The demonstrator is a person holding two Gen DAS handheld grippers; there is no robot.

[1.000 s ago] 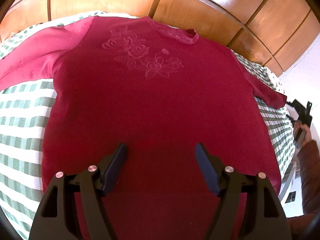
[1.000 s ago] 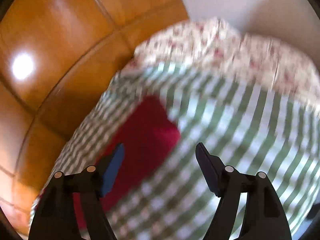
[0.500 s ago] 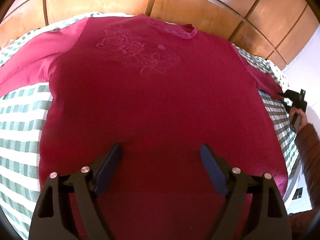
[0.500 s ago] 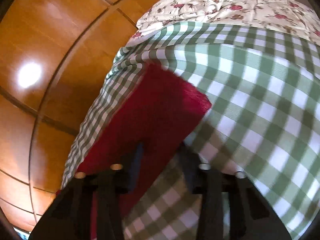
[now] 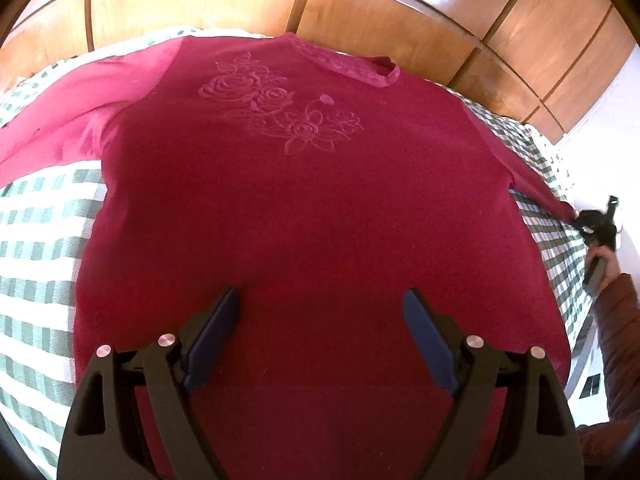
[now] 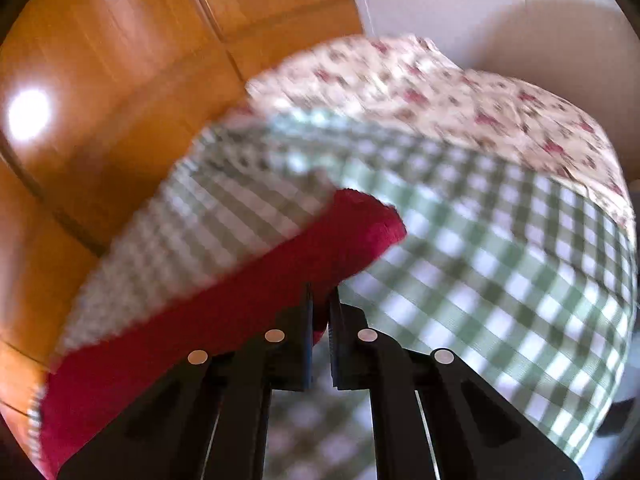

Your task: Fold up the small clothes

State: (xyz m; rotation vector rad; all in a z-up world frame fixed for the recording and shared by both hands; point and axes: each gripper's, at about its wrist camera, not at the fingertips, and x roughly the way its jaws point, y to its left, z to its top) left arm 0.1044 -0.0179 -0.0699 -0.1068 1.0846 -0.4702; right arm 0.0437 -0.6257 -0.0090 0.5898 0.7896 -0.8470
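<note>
The checked bedcover (image 5: 36,248) carries the work; a floral cover (image 6: 460,92) lies beyond it toward the far right corner, and a wooden panelled wall (image 5: 360,12) runs along the far edge.

The red top (image 5: 304,216) lies flat and face up across the middle of the bedcover, neckline at the far edge, hem at the near edge. One sleeve extends to the left edge; the other sleeve (image 6: 280,272) extends to the right edge. The fabric is a deep crimson knit with a tone-on-tone rose motif (image 5: 280,112) on the chest. The body shows few wrinkles.

Left gripper (image 5: 320,320): jaws wide, empty, poised above the hem region with no visible contact.

Right gripper (image 6: 320,320): jaws have just been closing and now stand narrow, pinching the sleeve edge near the cuff. The right-wrist view is motion-blurred.

Hazards, as judgement:
- The pinch appears shallow; the cuff may slip out under tension.
- The pads sit close to the bedcover, so checked cloth may be caught along with the sleeve and dragged.
- With the hem unrestrained, pulling the sleeve inward could shift or rumple the whole body.
</note>
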